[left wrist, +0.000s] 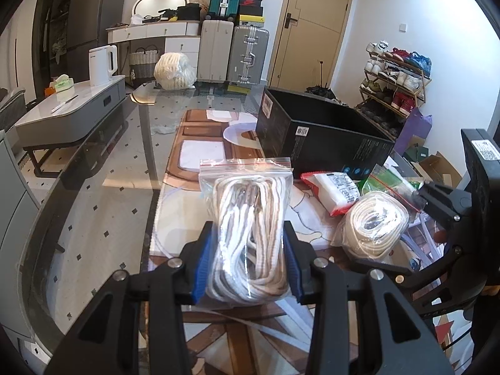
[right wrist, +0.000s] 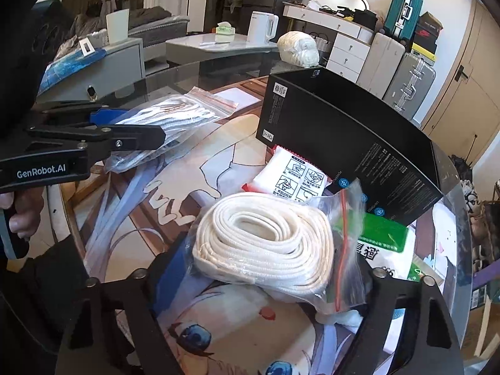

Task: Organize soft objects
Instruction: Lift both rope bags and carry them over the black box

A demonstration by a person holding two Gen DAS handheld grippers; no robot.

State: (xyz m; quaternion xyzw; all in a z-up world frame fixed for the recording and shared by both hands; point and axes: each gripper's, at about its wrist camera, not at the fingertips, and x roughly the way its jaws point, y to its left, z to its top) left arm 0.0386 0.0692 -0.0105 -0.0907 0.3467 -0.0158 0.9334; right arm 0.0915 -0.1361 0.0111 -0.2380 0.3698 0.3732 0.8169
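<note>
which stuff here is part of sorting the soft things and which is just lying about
Job:
left tongs, shut on bagged rope
right tongs, open around bagged webbing coil
tissue pack
green pack
black box

Lying about:
kettle
suitcases
shoe rack

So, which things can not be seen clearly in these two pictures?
- Inside of the black box: both views, its own walls hide it.
- Right gripper fingertips: right wrist view, the bagged flat webbing covers them.
- Green packet: partly hidden by the webbing bag and box.
- Box label print: too small in both.
</note>
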